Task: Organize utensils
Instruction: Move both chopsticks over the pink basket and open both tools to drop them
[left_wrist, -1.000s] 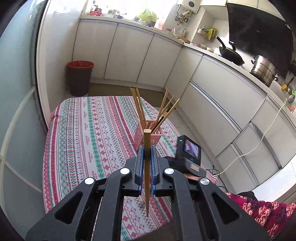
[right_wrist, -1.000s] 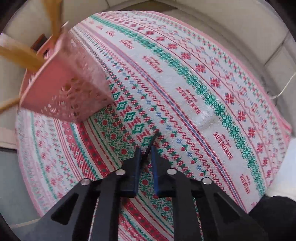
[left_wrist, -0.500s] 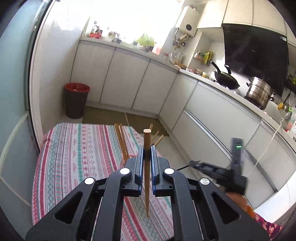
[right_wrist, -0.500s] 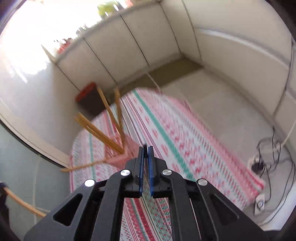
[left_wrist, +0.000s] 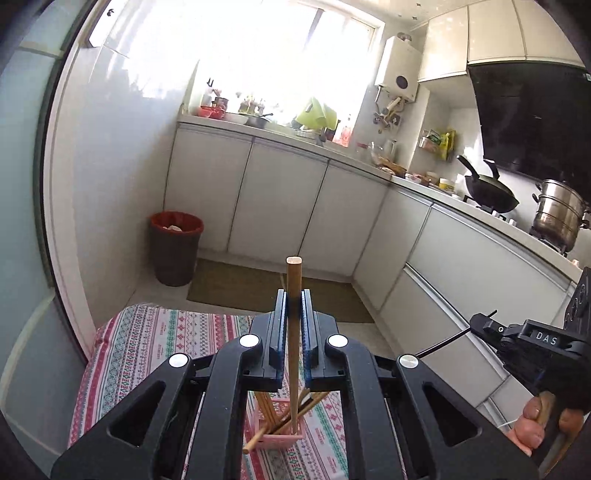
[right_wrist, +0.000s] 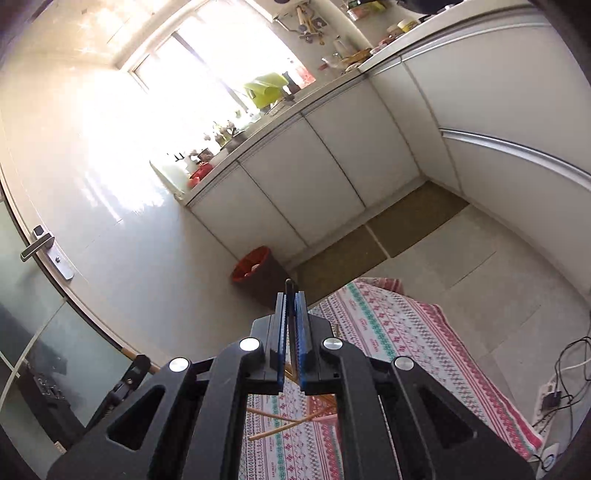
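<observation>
Left gripper (left_wrist: 294, 314) had its jaws pinching one wooden chopstick (left_wrist: 293, 332), held upright, top end poking above the jaws and lower end hanging just over the pink holder (left_wrist: 281, 439). Holder sat on the patterned tabletop (left_wrist: 147, 343) below, already carrying a bundle of other chopsticks (left_wrist: 314, 402) splayed at angles.

Right gripper (right_wrist: 291, 314) had jaws pressed together on a thin dark stick (right_wrist: 290, 286); only its tip showed above the pads, so I couldn't tell what kind of utensil it was. In its own view it was well above the tabletop, holder only partly visible under the linkage. The person's hand (left_wrist: 535, 421) was visible on that gripper's handle at the edge of the left view.

Step in hand, by my read: carry phase, both loaded, drop-off into the holder pending.

Next move likely needs the left chopstick kept vertical and its lower tip lined up with a free gap between the leaning sticks, then lowered before the jaws release. Risk: tip catching on a slanted chopstick or the holder's rim and tipping the light holder
</observation>
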